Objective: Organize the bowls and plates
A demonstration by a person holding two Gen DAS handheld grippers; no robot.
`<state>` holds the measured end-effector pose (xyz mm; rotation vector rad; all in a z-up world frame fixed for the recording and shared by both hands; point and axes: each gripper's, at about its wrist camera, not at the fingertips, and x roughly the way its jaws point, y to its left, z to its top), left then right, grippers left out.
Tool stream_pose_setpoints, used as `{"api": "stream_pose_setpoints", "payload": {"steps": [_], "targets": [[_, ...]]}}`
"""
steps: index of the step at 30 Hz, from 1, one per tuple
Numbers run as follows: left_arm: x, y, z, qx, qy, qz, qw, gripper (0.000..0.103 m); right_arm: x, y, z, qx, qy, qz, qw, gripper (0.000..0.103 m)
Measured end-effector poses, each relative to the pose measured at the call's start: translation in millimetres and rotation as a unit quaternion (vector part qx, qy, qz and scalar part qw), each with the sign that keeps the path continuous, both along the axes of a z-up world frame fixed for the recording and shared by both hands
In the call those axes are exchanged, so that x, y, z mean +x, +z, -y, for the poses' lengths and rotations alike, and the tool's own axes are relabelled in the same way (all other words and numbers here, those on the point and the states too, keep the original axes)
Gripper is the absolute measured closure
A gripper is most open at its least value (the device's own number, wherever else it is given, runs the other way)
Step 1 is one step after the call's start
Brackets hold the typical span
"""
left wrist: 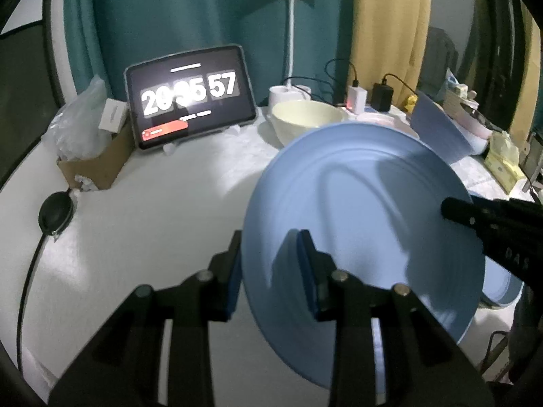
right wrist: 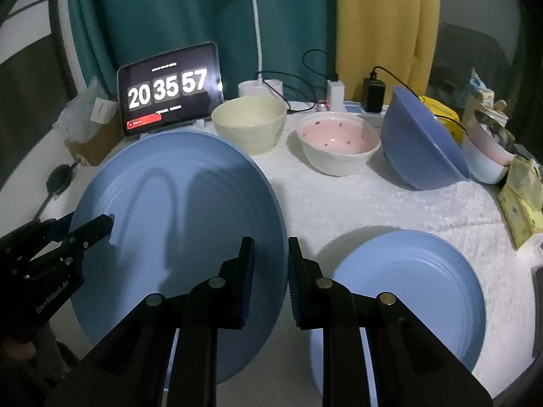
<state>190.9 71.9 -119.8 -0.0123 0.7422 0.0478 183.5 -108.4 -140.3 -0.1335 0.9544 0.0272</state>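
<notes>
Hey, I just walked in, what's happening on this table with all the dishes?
A person with two handheld grippers is sorting plates and bowls. The left gripper and the right gripper each clamp an edge of a large blue plate, holding it tilted above the white table. A second blue plate lies flat to its right. Behind sit a cream bowl, a pink-lined bowl and a tipped blue bowl.

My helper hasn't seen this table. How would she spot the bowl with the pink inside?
Start at the tablet clock at the back. Three bowls line up to its right; the pink-lined bowl sits in the middle, between the cream bowl and the tipped blue bowl. Only it has small dark specks inside.
</notes>
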Motion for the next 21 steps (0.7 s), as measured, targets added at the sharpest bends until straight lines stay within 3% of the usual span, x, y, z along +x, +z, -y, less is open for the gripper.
{"api": "stream_pose_setpoints", "payload": {"steps": [21], "targets": [[6.0,8.2,69.7,0.011,-0.048,-0.010,0.9987,0.071,-23.6,24.0,66.0,0.011,-0.044,0.027,0.999,0.082]]}}
